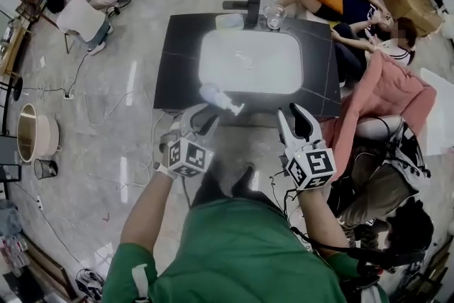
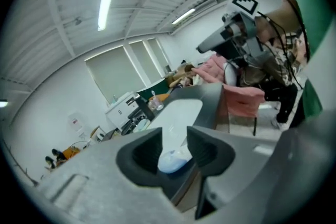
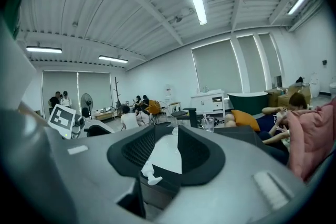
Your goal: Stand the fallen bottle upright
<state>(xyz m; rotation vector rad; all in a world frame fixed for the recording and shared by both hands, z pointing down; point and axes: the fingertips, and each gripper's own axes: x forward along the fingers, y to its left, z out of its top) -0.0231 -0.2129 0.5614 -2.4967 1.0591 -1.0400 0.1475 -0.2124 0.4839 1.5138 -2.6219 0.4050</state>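
A pale blue-white pump bottle (image 1: pixel 218 96) lies on its side at the near edge of the dark countertop (image 1: pixel 177 60), just in front of the white sink basin (image 1: pixel 250 62), with its pump pointing right. My left gripper (image 1: pixel 201 120) stands open right behind the bottle's base. In the left gripper view the bottle (image 2: pixel 174 159) shows in the gap of that gripper (image 2: pixel 175 139), apart from the pads. My right gripper (image 1: pixel 296 121) is open off the counter's near edge, to the right of the bottle. Its own view shows the gripper (image 3: pixel 167 136) empty, with the bottle's pump (image 3: pixel 150 173) low and ahead.
A black faucet (image 1: pixel 249 5) and a clear glass cup (image 1: pixel 275 15) stand at the counter's far edge. People sit on the floor at the right (image 1: pixel 369 18) and far left (image 1: pixel 81 14). A pink cloth (image 1: pixel 386 99) hangs over a chair close to the right. Cables run across the floor.
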